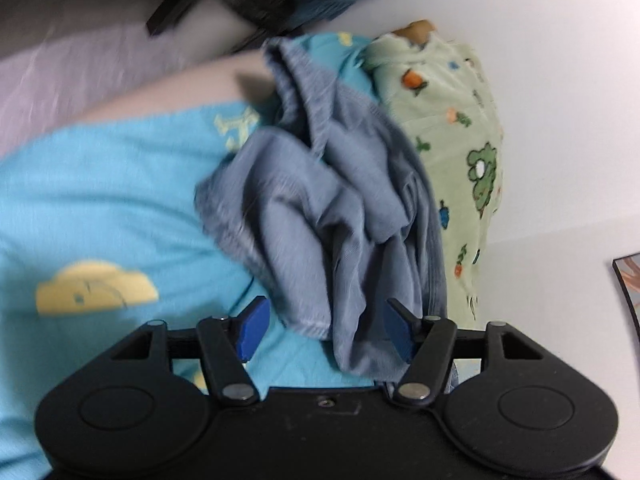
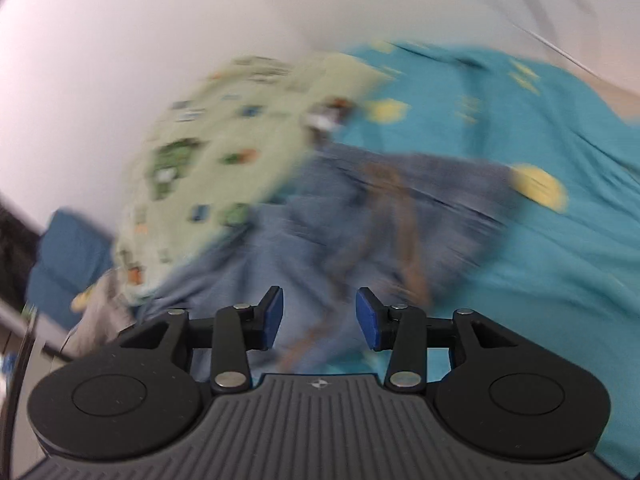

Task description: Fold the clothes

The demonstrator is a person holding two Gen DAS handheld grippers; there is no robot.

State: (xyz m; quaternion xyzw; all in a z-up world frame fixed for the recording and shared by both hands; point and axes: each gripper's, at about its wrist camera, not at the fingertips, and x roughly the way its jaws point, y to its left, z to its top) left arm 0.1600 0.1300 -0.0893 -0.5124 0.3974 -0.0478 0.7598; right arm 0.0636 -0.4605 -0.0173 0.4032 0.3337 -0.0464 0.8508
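Left jaws: spread on the left gripper (image 1: 326, 330); grey-blue garment (image 1: 328, 208) hanging down between the blue pads, fabric near the right-hand pad but no pad seen pressing on it. Judged released or not yet gripped.
Right jaws: spread on the right gripper (image 2: 320, 318); nothing pinched, grey-blue cloth lying past the gap, lower centre of frame.
Task item: grey-blue garment crumpled at frame centre in both views, lying partly on the turquoise garment (image 1: 108, 208) and touching the pale green printed garment (image 1: 452, 140). Unfolded; folding judged barely begun.
Reason for placement: three garments heaped together on the white worktop (image 1: 560, 100), probably a pile awaiting sorting, the grey-blue one uppermost and so first to hand.
Left view only: sharp seams and hem of the grey-blue piece; dark objects at upper left; picture edge at far right.
Right view only: heavily blurred; brown streaks across the grey-blue cloth, nature not determinable; blue fabric at lower left.
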